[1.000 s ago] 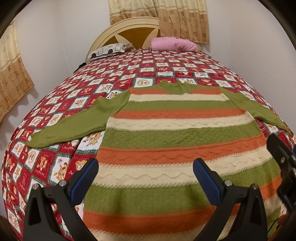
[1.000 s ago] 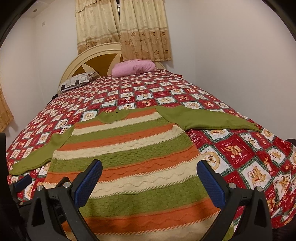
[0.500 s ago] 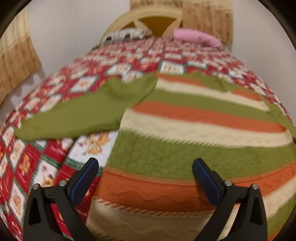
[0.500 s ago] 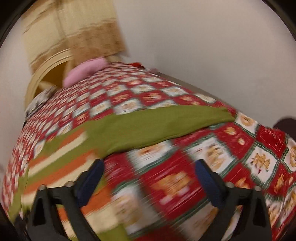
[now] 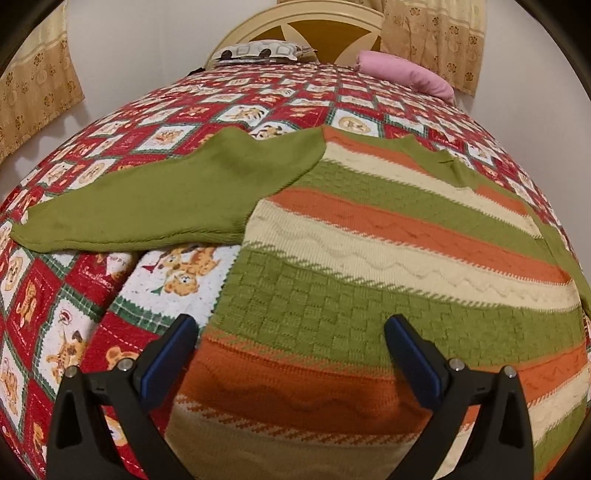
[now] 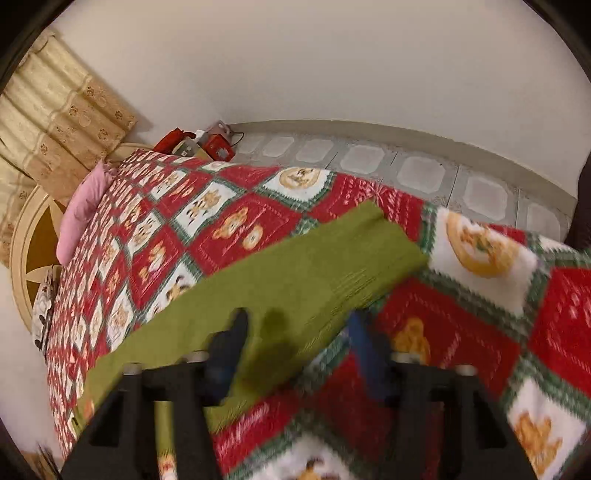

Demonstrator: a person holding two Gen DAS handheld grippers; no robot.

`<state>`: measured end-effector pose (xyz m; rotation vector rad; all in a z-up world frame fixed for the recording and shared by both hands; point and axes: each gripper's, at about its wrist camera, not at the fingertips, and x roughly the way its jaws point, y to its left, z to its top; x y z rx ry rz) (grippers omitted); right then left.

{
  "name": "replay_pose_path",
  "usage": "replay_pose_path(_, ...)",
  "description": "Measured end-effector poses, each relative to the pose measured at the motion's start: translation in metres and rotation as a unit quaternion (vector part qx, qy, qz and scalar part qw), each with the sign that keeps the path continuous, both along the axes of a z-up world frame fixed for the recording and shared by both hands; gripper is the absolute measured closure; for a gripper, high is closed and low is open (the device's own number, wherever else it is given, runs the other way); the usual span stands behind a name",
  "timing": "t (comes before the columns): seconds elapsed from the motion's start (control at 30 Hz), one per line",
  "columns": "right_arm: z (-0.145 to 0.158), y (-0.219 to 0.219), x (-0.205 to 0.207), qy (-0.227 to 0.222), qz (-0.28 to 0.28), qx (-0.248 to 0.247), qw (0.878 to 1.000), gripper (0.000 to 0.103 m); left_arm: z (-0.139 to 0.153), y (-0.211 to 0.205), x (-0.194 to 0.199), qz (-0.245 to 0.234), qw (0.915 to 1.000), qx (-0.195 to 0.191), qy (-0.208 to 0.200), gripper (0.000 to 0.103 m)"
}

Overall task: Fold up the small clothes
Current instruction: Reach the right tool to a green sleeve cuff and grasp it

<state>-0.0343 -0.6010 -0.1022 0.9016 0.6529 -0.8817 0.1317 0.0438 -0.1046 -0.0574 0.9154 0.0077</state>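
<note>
The striped sweater (image 5: 388, 266) is lying flat on the bed, on the red patchwork quilt (image 5: 74, 332). The left gripper (image 5: 291, 354) is hanging just over the sweater's body, near its left side edge. Its two blue pads are standing wide apart, one over the quilt and one over the knit, and nothing is between them. They are not pressing on anything.

The right gripper (image 6: 295, 332) is sitting over the green sleeve (image 6: 295, 269) that is sticking out toward the side of the bed. Its jaws have just been closing, and the lower edge of the sleeve is lying in the gap between them. The picture here is blurry, so I cannot tell if the pads are pinching the cloth yet.

The bottom of the sweater is cut off by the lower edge of the left view. Its far sleeve is running off the right side there. In the right view the sleeve's inner end is hiding behind the black gripper frame.

The sleeve's cuff is lying close to the side edge of the bed, with the tiled floor (image 6: 424, 173) just past it. On the left there is lots of open quilt. A pink pillow (image 5: 406, 74) is lying far away by the headboard (image 5: 314, 26).
</note>
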Motion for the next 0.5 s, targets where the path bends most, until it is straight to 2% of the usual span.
replay_pose_path(0.07,-0.006,-0.01,0.0,0.006,-0.011,0.0,1.0,0.087,0.0,0.0,0.0,0.0,1.0,0.0,0.0,0.0)
replay_pose_path(0.2,0.007,-0.006,-0.004,-0.004,0.009,-0.03,1.0,0.094,0.0,0.0,0.0,0.0,1.0,-0.003,0.0,0.0)
replay_pose_path(0.37,0.066,0.041,0.009,0.007,0.058,-0.132,0.989,0.094,-0.001,-0.001,0.0,-0.001,1.0,-0.006,-0.001,0.0)
replay_pose_path(0.5,0.116,0.116,0.04,0.004,0.137,-0.196,0.971,0.094,0.0,0.001,-0.001,-0.001,0.9999,-0.014,-0.003,0.0)
